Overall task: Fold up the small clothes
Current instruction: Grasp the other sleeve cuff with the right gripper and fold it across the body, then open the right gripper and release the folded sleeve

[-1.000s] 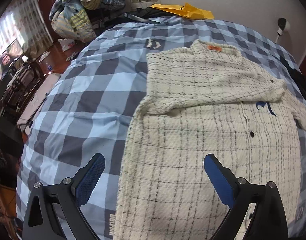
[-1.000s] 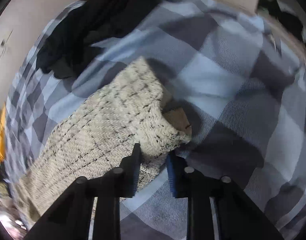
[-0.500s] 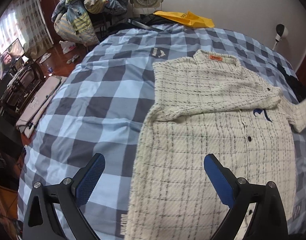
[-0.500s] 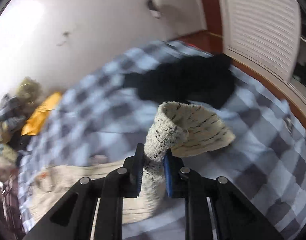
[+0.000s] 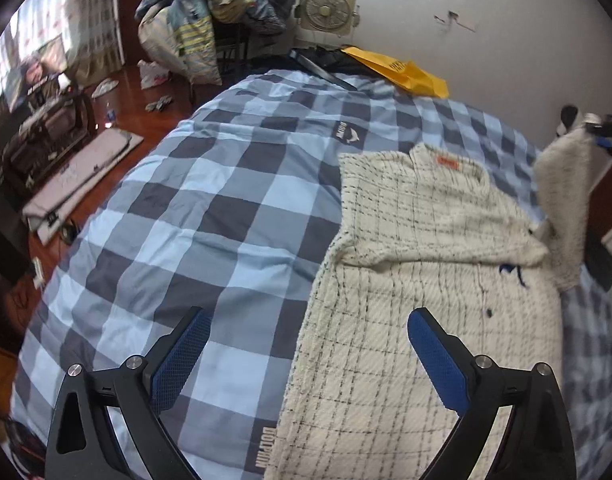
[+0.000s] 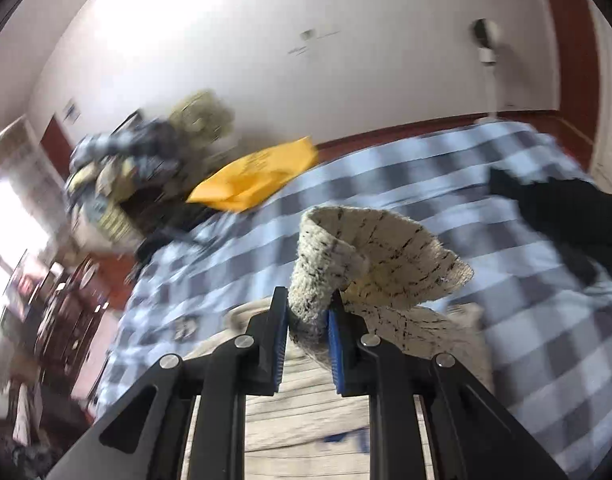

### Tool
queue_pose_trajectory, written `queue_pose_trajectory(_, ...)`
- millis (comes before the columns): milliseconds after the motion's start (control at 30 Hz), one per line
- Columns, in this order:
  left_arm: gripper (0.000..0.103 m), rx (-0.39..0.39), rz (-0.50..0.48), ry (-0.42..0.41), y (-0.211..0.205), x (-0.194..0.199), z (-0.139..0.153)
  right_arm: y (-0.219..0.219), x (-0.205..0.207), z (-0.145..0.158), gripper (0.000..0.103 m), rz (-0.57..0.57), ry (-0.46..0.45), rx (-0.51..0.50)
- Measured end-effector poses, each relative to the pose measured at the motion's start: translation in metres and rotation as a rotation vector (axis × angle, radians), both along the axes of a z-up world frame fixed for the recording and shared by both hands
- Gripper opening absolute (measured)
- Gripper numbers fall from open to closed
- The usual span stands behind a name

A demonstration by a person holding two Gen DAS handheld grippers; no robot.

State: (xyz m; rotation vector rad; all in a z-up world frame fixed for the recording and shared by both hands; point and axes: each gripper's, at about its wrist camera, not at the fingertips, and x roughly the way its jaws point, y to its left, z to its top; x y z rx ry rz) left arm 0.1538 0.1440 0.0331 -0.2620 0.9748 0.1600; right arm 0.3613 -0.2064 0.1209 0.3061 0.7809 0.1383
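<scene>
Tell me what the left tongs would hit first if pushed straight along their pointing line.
Probably the cream checked shirt near its left edge on the checked bedcover; the left tongs stand open, empty. Depth is unclear.

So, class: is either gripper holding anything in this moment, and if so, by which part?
The right gripper is shut on the cream checked shirt, pinching the cuff end of its sleeve. The left gripper is open and holds nothing.

The shirt is nubbly, matt woven cloth, cream with thin dark checks. The duvet is smooth matt cotton-like cloth. The tongs are matt black plastic with textured blue pads and shiny metal screws. At 10 o'clock, the floor is glossy wood.
</scene>
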Motion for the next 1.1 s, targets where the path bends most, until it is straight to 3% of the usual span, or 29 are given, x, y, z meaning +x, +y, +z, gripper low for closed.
queue_pose_trajectory(200, 0.1, -0.051, 0.019, 0.01, 0.015, -0.004, -0.002, 0.108, 0.016, -0.039, 0.014, 0.115, 0.056, -0.015)
queue_pose_trajectory(400, 0.1, -0.067, 0.018, -0.008, 0.02, -0.004, 0.002, 0.185, 0.016, -0.073, 0.014, 0.175, 0.109, -0.048)
queue_pose_trajectory(500, 0.1, -0.064, 0.025, -0.003, 0.022, -0.003, 0.0, 0.221, 0.009, -0.124, 0.027, 0.25, 0.255, -0.063)
queue_pose_trajectory(533, 0.1, -0.065, 0.026, -0.002, 0.022, -0.003, -0.001, 0.229, 0.005, -0.14, 0.037, 0.285, 0.321, -0.055)
queue_pose_trajectory(567, 0.1, -0.067, 0.027, -0.003, 0.023, -0.004, -0.001, 0.232, 0.001, -0.153, 0.039, 0.325, 0.374, -0.025)
queue_pose_trajectory(667, 0.1, -0.064, 0.031, -0.011, 0.024, -0.006, 0.001, 0.231, -0.019, -0.165, 0.041, 0.393, 0.431, 0.046)
queue_pose_trajectory(733, 0.1, -0.061, 0.036, -0.025, 0.024, -0.007, 0.004, 0.222, -0.036, -0.158, 0.052, 0.415, 0.457, 0.051)
queue_pose_trajectory(833, 0.1, -0.048, 0.037, -0.029, 0.02, -0.006, 0.003, 0.181, -0.07, -0.133, 0.055, 0.456, 0.452, 0.099)
queue_pose_trajectory(900, 0.1, -0.033, 0.024, -0.027, 0.013, -0.004, -0.001, 0.138, -0.1, -0.118, 0.06, 0.352, 0.421, 0.002)
queue_pose_trajectory(933, 0.1, -0.027, 0.022, -0.026, 0.01, -0.003, -0.003, 0.127, -0.11, -0.115, 0.07, 0.305, 0.415, -0.051)
queue_pose_trajectory(1000, 0.1, -0.01, 0.001, -0.019, 0.0, 0.002, -0.01, 0.08, -0.145, -0.11, 0.075, 0.124, 0.396, -0.261)
queue_pose_trajectory(1067, 0.1, 0.015, -0.037, -0.013, -0.013, 0.01, -0.018, 0.045, -0.168, -0.11, 0.075, 0.019, 0.397, -0.322)
queue_pose_trajectory(1100, 0.1, 0.032, -0.057, -0.013, -0.02, 0.014, -0.021, 0.022, -0.183, -0.114, 0.075, -0.027, 0.404, -0.301)
